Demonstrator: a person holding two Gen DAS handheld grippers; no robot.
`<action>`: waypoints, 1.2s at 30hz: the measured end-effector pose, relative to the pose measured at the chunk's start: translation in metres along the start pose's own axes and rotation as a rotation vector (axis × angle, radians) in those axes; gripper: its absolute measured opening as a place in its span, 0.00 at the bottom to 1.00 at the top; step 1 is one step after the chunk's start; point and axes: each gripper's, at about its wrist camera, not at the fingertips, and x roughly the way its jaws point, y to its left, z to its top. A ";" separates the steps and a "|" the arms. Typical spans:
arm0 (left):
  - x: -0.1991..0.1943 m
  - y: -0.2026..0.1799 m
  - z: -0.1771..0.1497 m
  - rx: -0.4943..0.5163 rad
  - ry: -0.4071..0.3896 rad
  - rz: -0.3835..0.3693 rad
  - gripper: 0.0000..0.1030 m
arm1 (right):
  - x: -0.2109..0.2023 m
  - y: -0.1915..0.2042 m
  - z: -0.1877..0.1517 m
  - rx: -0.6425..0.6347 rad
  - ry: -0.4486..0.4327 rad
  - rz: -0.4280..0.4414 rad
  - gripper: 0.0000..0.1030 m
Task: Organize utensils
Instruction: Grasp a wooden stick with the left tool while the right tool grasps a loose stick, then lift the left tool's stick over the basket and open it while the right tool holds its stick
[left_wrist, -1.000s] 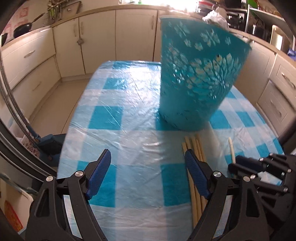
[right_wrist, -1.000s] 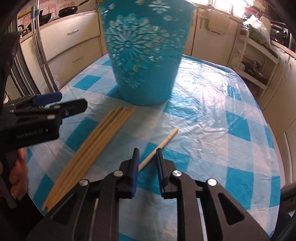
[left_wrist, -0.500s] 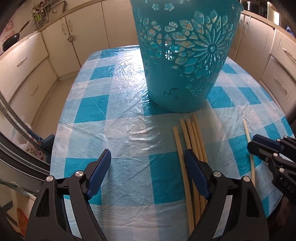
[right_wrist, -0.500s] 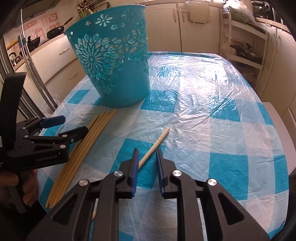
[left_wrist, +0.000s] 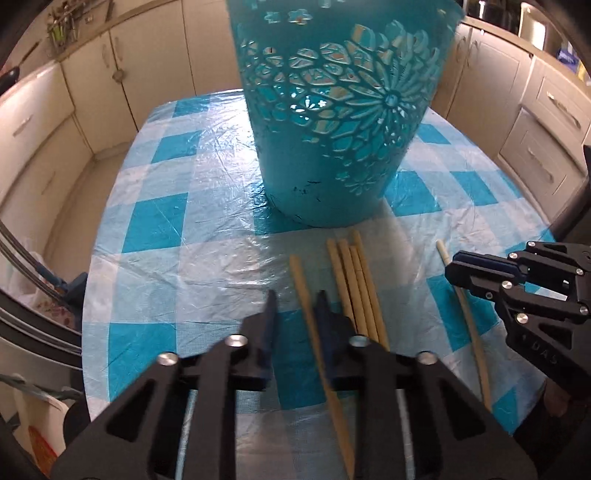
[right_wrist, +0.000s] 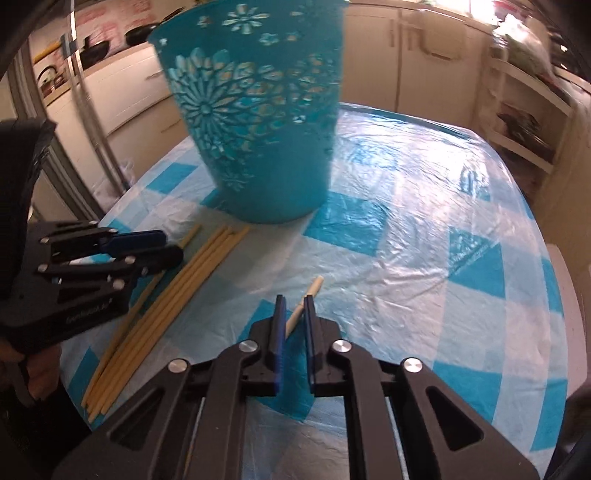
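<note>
A tall teal basket (left_wrist: 332, 129) (right_wrist: 258, 129) with cut-out flowers stands on the checked tablecloth. In front of it lies a bundle of bamboo chopsticks (left_wrist: 354, 277) (right_wrist: 192, 280). One chopstick (left_wrist: 301, 280) lies apart on the bundle's left. It runs between the jaws of my left gripper (left_wrist: 295, 299) (right_wrist: 171, 245), which are closing, with a gap still showing beside the stick. My right gripper (right_wrist: 294, 299) (left_wrist: 452, 267) is shut on a paler, thicker chopstick (right_wrist: 314, 288) whose tip pokes out toward the basket.
The blue-and-white plastic tablecloth (right_wrist: 443, 221) covers the table and is bare to the right of the basket. Cream kitchen cabinets (left_wrist: 110, 74) ring the room. An open shelf unit (right_wrist: 524, 122) stands at the right. A person's hand (right_wrist: 33, 373) holds the left gripper.
My left gripper's jaws have gone from wide apart to narrow around the single chopstick. My right gripper's jaws have drawn in onto the pale chopstick. Both views have shifted slightly.
</note>
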 end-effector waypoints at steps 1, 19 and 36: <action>0.000 0.003 0.001 -0.012 0.007 -0.010 0.13 | -0.002 -0.003 0.001 0.016 0.000 -0.009 0.09; 0.004 0.008 0.008 -0.051 0.035 -0.034 0.10 | 0.005 0.021 -0.004 0.061 0.020 -0.065 0.15; 0.002 0.008 0.013 -0.033 0.058 -0.040 0.05 | 0.004 0.014 -0.003 -0.001 0.037 -0.038 0.06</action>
